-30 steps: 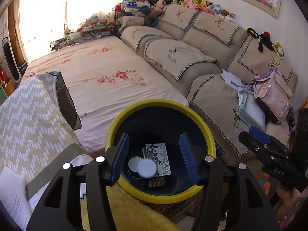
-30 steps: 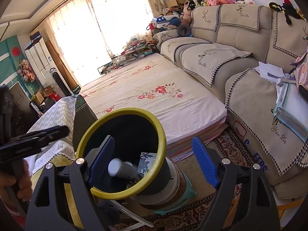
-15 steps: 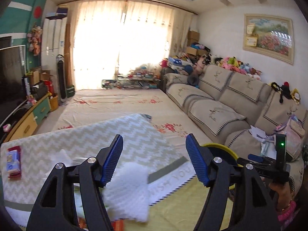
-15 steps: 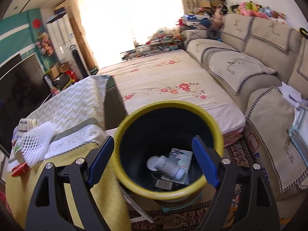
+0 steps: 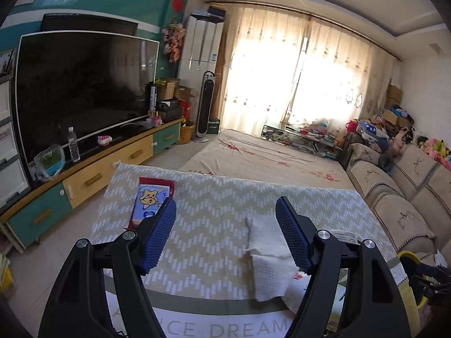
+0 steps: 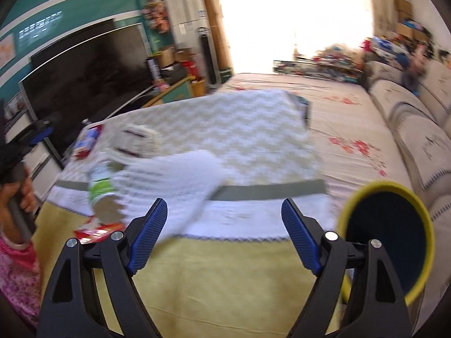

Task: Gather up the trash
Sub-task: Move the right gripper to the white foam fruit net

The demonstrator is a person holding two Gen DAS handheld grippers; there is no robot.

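White foam netting is the piece most likely to trip you up: it is light and limp, so a pinch on one corner could drag it across the zigzag cloth or let it flop loose on the way to the yellow-rimmed bin, and a deep stab could catch the cloth with it. Your left gripper carries nothing and its jaws are opening, with only bare cloth between them; the netting lies just under and beside its right-hand pad, not between the pads, so closing where you are would likely miss it or nip its edge. The red and blue snack wrapper lies flat just beyond the left-hand pad, partly hidden by it, and a flat packet like that can slide away unless you come down over it. Your right gripper is spread wide and empty; in its blurred view the netting sits ahead of the jaws toward the left-hand pad, a green-labelled piece and a red packet lie further left, and the bin stands off beyond the right-hand pad, near enough to knock with a careless swing.
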